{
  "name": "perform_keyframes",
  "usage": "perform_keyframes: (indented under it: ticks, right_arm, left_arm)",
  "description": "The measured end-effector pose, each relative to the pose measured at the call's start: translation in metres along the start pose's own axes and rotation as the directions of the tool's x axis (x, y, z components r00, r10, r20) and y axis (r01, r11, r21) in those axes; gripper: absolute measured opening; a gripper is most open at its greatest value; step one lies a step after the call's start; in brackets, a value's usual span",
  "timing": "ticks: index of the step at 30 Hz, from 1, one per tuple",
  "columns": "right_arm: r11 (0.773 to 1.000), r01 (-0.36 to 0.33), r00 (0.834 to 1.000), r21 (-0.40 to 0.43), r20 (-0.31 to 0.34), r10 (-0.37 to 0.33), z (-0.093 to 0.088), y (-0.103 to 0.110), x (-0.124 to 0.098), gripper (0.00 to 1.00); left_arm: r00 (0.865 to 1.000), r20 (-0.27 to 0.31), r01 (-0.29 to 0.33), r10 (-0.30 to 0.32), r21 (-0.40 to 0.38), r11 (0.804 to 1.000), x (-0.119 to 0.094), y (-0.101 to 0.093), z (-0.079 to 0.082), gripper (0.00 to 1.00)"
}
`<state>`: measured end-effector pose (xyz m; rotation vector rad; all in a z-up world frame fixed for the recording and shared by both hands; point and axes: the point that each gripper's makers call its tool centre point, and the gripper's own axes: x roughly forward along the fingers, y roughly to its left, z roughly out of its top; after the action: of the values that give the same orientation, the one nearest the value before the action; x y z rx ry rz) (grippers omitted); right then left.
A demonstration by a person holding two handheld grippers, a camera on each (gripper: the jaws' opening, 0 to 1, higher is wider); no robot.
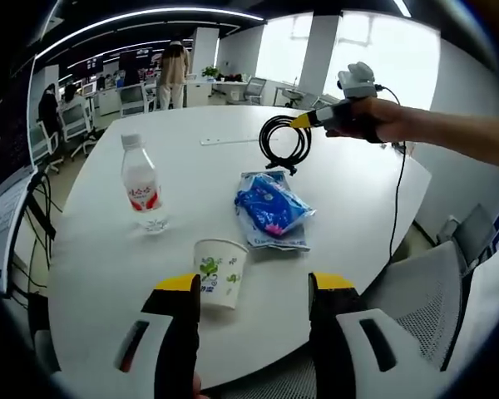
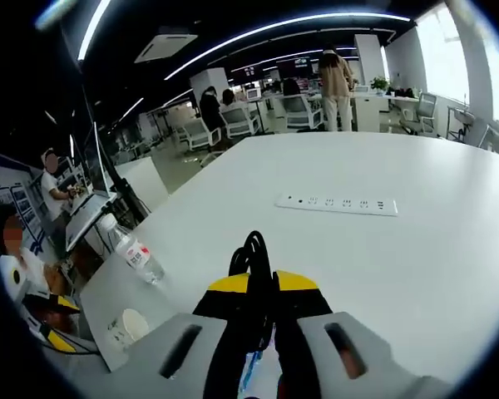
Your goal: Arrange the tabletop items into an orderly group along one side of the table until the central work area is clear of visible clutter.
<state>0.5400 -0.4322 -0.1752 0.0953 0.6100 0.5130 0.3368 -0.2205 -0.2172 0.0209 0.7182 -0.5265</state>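
Black coiled cable hangs pinched in the right hand-held gripper above the white counter. Left hand-held gripper stands spread, white paper cup just ahead, clear plastic bottle beyond.

The left gripper view looked from the near edge across the table, facing the far office, with the cup close ahead. The right gripper view sat low over the table, looking along it past the power strip. Both shared the bottle and probably the cup.
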Motion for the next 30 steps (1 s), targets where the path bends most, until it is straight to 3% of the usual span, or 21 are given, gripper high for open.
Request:
perform_keyframes:
  ticks: [19,30]
  right_arm:
    - [0.992,0.103,0.995,0.069,-0.012,-0.103,-0.032,-0.074,-0.048,0.06]
    - [0.986,0.124,0.992,0.11,-0.042,-0.12,-0.061,-0.09,-0.058,0.06]
  left_arm:
    - [0.999,-0.01,0.038,-0.038,0.028,0.999,0.014,-0.016,0.008,0.52]
    - [0.998,-0.019,0.06,-0.06,0.025,0.998,0.023,-0.023,0.01,0.52]
